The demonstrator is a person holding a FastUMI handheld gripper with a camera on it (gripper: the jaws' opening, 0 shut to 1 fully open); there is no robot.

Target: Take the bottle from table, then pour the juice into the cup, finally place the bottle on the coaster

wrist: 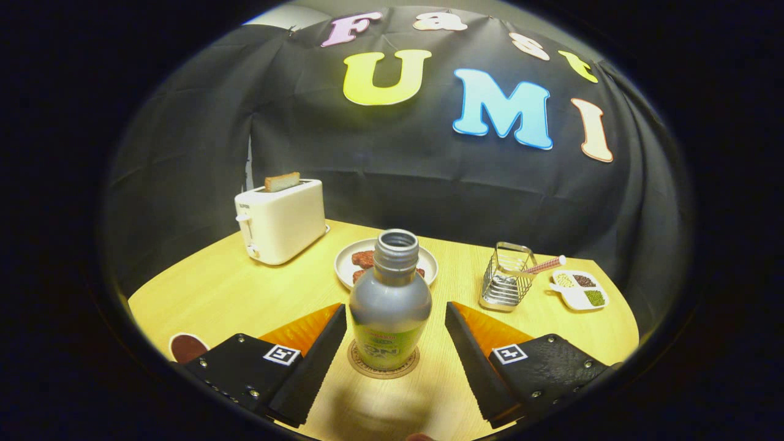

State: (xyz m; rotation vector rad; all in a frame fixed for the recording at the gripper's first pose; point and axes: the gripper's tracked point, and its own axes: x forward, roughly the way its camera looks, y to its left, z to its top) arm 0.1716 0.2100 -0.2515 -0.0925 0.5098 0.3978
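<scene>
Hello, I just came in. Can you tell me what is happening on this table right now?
A person is working with a hand-held gripper. Its fingers are open, one on each side of an uncapped bottle, with a gap on both sides. The bottle stands upright on a round coaster on the wooden table. Beyond it are a plate of food, a toaster with a slice in it, a wire holder and a small divided dish.

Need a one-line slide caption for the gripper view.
Open gripper straddles uncapped bottle standing on coaster, fingers clear of it.

open bottle upright on coaster, btwn gripper fingers
</scene>
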